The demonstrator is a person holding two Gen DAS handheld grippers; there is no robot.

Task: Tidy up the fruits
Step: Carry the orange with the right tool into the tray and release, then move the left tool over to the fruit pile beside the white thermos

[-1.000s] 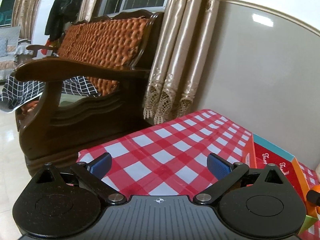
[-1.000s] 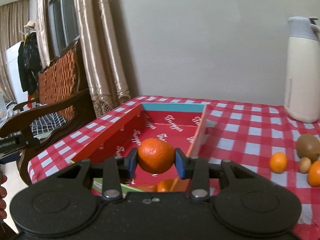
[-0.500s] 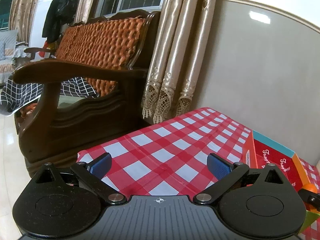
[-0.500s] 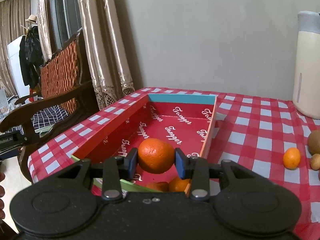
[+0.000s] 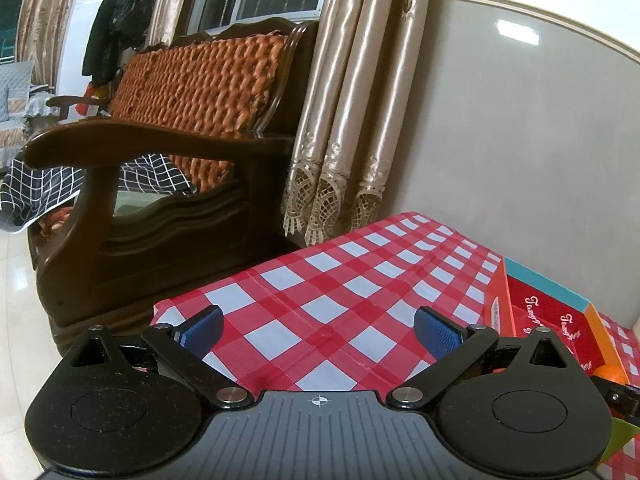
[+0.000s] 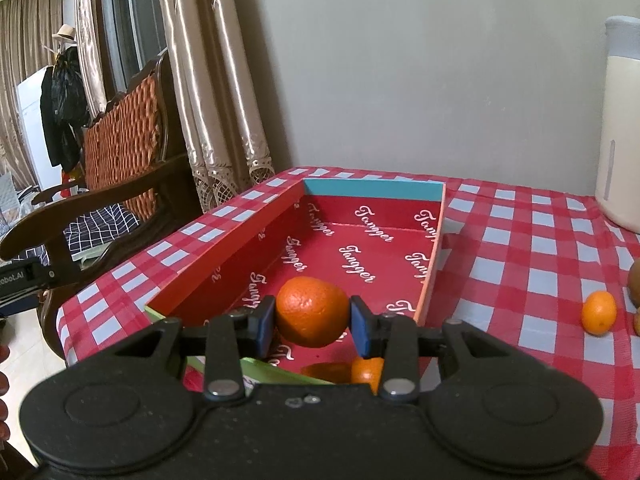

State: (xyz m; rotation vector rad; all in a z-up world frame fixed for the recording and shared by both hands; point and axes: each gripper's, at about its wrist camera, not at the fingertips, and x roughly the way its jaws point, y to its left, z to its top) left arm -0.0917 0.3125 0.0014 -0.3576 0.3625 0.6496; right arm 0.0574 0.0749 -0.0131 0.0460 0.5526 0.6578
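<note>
One orange (image 6: 312,311) sits pinched at its widest part by the right gripper (image 6: 313,322) above the red box (image 6: 224,256); firm, round, light, likely to roll, so release low; left gripper (image 5: 318,326) wide open, empty over the worktop (image 5: 340,280).

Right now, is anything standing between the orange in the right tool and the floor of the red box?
Nothing visible does. The orange hangs over bare box floor; two oranges lie nearer, at the box's near end.
</note>
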